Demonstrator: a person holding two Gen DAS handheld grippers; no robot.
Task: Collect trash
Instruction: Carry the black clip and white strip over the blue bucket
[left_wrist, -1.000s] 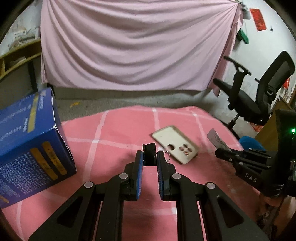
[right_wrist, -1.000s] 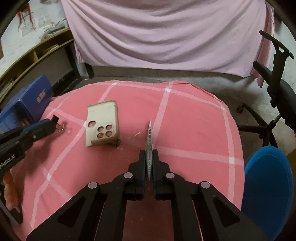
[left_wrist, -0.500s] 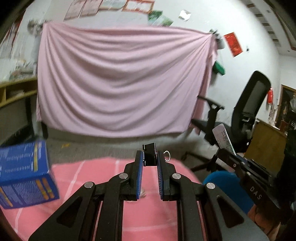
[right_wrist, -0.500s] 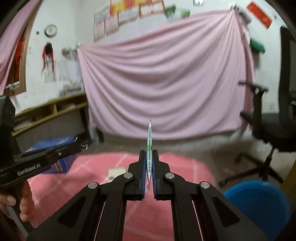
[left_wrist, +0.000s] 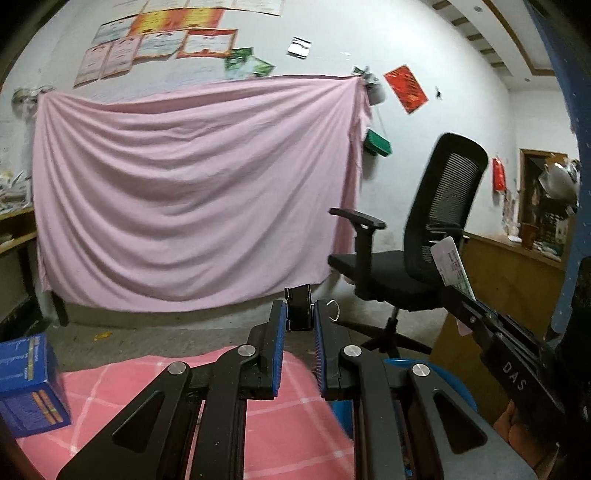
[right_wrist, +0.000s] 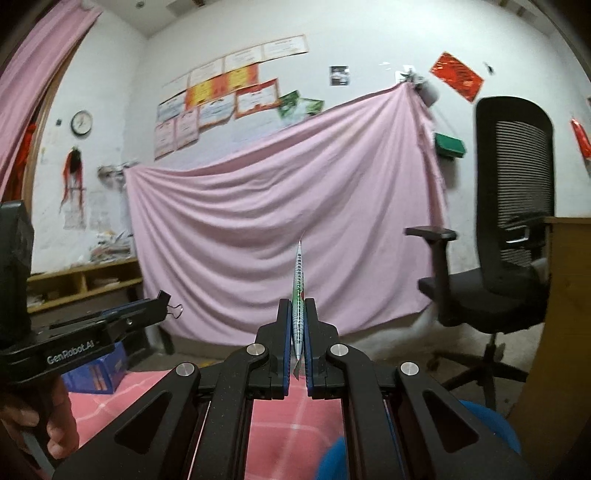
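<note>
Now both tongs are up in the air, pointing toward the pink sheet on the wall. Left tongs clenched on a black binder clip, its wire loop poking out to the right. Right tongs clamped on a thin printed wrapper, seen edge-on, sticking up past the tips. Blue bin sits low at right, beside the pink-checked desk. Blue box on desk, left edge. Office chair behind.
</note>
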